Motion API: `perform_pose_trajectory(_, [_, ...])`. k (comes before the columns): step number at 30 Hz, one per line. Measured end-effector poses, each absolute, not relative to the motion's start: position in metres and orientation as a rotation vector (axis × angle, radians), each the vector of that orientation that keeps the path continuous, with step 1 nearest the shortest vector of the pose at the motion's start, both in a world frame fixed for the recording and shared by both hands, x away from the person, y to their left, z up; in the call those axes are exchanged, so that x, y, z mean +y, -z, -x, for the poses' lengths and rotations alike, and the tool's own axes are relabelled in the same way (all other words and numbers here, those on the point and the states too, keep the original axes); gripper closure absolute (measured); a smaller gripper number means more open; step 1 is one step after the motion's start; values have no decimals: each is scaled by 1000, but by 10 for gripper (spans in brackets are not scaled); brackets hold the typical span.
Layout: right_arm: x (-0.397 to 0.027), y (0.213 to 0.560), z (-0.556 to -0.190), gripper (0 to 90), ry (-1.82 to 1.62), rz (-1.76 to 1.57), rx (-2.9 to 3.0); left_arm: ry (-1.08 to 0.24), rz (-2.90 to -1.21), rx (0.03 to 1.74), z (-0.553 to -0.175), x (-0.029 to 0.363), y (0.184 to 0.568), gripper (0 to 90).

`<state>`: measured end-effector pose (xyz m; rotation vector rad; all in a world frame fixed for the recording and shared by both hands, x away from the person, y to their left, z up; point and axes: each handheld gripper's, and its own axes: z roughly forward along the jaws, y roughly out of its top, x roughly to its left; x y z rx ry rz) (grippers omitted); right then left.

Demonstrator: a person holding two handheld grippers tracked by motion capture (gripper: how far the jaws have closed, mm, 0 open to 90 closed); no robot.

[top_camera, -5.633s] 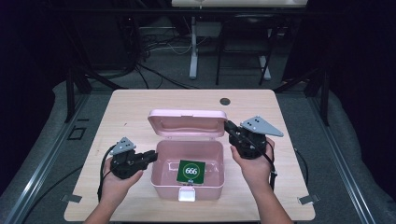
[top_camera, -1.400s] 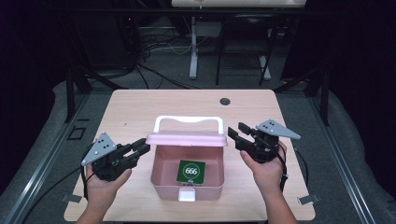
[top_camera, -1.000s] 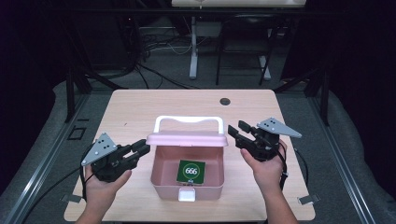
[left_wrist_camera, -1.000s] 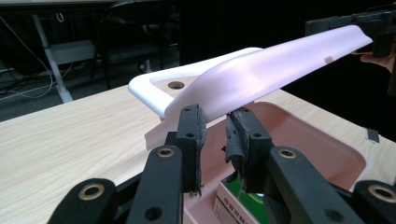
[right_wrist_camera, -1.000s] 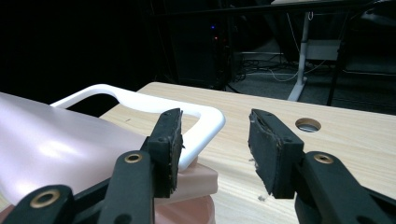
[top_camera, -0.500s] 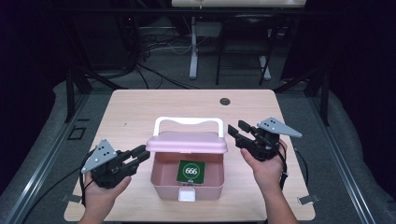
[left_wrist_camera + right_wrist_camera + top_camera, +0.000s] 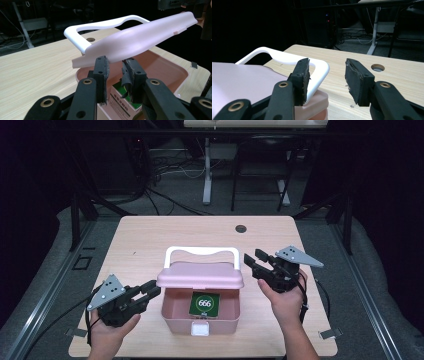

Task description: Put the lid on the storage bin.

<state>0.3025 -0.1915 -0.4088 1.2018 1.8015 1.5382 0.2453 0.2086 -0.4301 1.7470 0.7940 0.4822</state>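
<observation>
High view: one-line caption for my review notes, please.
Pink plastic box on wooden table, hinged lid half lowered over green "666" card, tongs either side.

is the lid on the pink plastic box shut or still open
Partly open. The pink lid hangs tilted over the pink plastic box, leaving the front uncovered, with the green card inside showing.

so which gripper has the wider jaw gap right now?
The right gripper: its jaws stand well apart beside the white handle. The left gripper has a narrow gap, just under the pink lid edge.

pink lid swung down over box, half-closed
</observation>
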Motion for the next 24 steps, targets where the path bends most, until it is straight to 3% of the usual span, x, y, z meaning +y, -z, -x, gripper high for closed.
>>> perform_pose_trajectory(24, [-190, 411, -303, 540, -1529, -1200, 1814, -470, -1775, 791, -238, 210, 439, 727])
